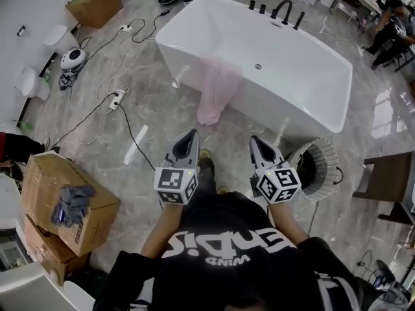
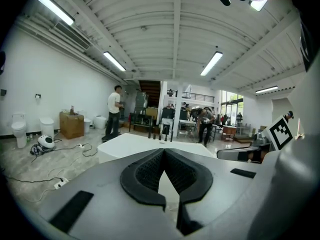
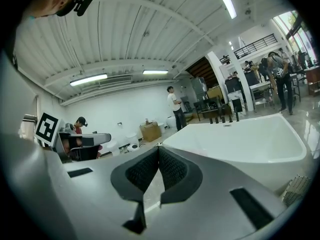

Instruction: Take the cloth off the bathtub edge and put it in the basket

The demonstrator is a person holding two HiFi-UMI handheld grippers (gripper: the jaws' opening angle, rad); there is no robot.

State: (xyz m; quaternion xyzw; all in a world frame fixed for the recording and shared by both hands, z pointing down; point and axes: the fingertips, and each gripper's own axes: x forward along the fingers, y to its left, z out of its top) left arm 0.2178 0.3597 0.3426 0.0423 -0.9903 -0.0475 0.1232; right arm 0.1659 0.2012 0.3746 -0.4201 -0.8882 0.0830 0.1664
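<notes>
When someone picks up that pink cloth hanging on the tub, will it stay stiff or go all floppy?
Probably floppy: the pink cloth hangs in soft folds over the bathtub edge. It looks thin, so it is likely light. Being long, it may dangle and swing when lifted.

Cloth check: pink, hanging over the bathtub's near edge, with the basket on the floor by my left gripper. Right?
Wrong side. The pink cloth does hang over the near edge of the bathtub, but the basket stands on the floor by the right gripper; the head view shows it.
</notes>
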